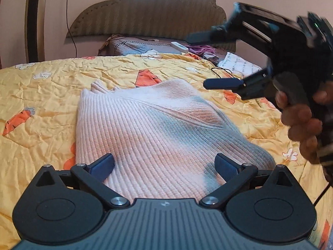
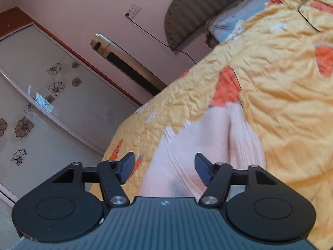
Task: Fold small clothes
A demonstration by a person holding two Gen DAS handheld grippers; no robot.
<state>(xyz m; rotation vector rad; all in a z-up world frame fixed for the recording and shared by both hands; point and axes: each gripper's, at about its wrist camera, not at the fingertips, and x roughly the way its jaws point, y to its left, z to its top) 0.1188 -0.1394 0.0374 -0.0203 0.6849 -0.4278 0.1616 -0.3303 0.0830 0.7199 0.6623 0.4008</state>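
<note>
a bed (image 1: 52, 95) with a crumpled yellow carrot-print quilt (image 2: 281, 87) fills both views, below a padded headboard (image 1: 145, 16). a pale pink ribbed knit garment (image 1: 149, 129) lies folded over on the quilt, a diagonal fold edge across its top. the left hand-held gripper (image 1: 164, 166) hangs low above its near end, jaws spread wide, holding nothing. the right hand-held gripper (image 2: 164, 169), tilted, is also spread and empty above the garment's side.

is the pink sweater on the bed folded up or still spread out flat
Folded, at least partly. The pink sweater shows a diagonal fold edge with one layer lying over another, in a compact shape on the yellow quilt. No sleeves stick out.
</note>
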